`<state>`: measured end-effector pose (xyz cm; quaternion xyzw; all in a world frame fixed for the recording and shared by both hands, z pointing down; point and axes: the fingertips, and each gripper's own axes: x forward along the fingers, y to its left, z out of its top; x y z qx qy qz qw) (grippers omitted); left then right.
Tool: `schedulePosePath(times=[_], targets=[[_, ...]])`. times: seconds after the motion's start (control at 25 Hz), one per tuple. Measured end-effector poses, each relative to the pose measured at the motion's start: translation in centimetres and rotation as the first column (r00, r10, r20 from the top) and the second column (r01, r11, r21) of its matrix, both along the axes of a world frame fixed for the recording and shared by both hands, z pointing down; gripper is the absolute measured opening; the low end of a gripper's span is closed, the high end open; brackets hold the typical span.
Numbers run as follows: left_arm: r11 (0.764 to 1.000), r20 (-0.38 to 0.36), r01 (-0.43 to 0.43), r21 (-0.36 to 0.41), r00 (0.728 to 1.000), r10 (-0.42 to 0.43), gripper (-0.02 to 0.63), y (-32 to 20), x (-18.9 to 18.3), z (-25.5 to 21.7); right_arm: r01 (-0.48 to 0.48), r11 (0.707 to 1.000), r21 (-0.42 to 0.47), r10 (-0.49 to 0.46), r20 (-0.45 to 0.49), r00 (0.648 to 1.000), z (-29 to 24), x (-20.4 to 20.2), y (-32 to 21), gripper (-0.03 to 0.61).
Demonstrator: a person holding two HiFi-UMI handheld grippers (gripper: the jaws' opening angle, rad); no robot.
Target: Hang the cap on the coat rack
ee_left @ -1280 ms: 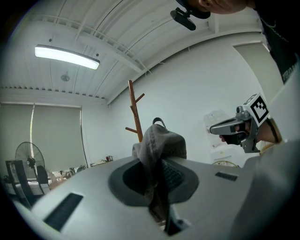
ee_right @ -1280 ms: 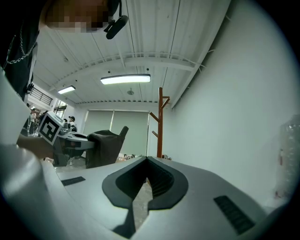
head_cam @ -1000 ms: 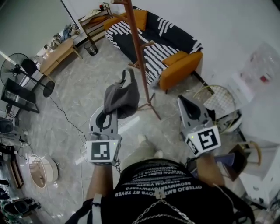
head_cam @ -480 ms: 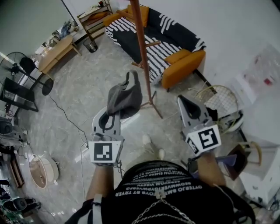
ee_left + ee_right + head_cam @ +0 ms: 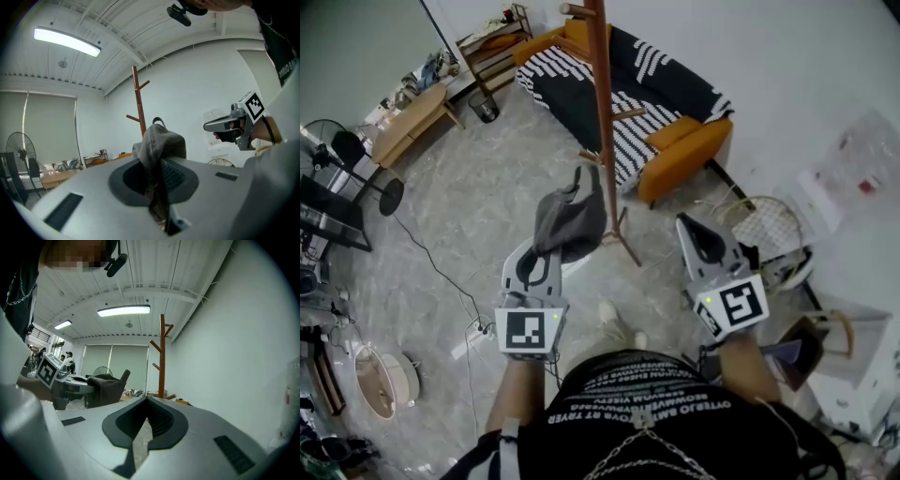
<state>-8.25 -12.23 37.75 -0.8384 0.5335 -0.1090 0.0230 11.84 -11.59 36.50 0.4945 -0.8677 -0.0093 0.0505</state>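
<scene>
Cap (image 5: 569, 217) clamped by a fold in left gripper (image 5: 546, 251), bunched ahead, near but apart from rack (image 5: 602, 112); right gripper (image 5: 686, 223) closed, empty, alongside. Hazard: narrow pinch on soft cloth; likely slip, or opening missing a peg (image 5: 626, 114), with fall to floor (image 5: 469, 216).

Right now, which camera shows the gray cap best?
The head view: the cap shows nearly whole from above, pinched in the left gripper. The left gripper view shows it bunched close up; the right gripper view, small, at the left.
</scene>
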Motion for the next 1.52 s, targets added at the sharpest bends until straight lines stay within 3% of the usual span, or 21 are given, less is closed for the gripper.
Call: schedulePosePath(times=[0.96,1.52], targets=[[0.997,0.019,-0.064,-0.041,0.998,0.065,0.029,-10.5,0.8,2.3,-0.030,1.000,0.001,0.030,-0.037,0.999,-0.9,-0.2,-10.5,0.003],[0.991,0.037,-0.104,-0.083,0.993,0.108,0.029,-13.3,0.2,4.5,-0.065,0.998,0.014,0.065,-0.039,0.997,-1.8,-0.8,-13.6,0.003]])
